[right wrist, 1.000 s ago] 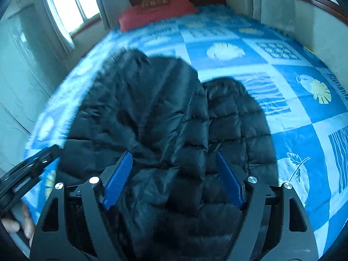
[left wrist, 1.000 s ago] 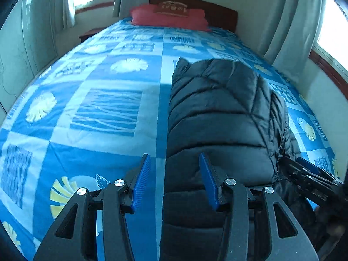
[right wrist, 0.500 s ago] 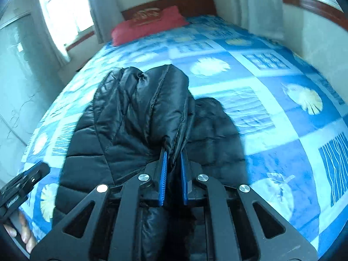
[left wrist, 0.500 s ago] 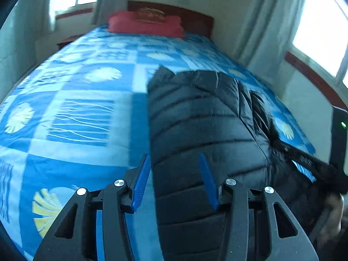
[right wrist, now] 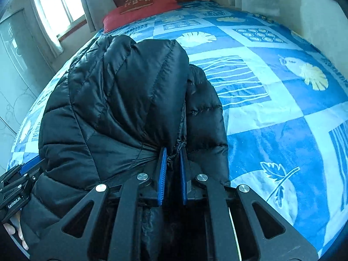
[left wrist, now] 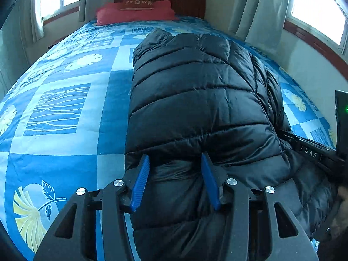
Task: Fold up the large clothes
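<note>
- Black quilted puffer jacket (left wrist: 195, 100) lies lengthwise on the bed, nearer its foot, folded in on itself with one panel lapped over the other; glossy nylon, stitched in bands.
- Left gripper (left wrist: 175, 178): blue pads set wide apart, straddling the near hem at the jacket's left side. Fabric bulges up between the pads; neither pad is seen pressing on it.
- Right gripper (right wrist: 173, 169): blue pads drawn close, a gathered ridge of jacket fabric pinched between them. Fabric puckers at the grip and pulls in taut lines toward it.
- From the right wrist view, the gripped layer (right wrist: 130, 87) stands raised over a lower quilted part (right wrist: 206, 113) that lies flat on the bedspread to its right.
- Each gripper shows in the other's view: the right one at the far right edge of the left view (left wrist: 313, 152), the left one at the lower left edge of the right view (right wrist: 15, 193), both at the jacket's near corners.
- Bedspread (left wrist: 61, 108): blue and pale-blue patchwork with yellow leaf and shell prints; bare on both sides of the jacket.
- Beyond the jacket, a red pillow (left wrist: 134, 10) rests against a dark wooden headboard (left wrist: 184, 0).
- Farthest: pale curtains (left wrist: 256, 6) and bright windows (left wrist: 317, 15) on both side walls.
</note>
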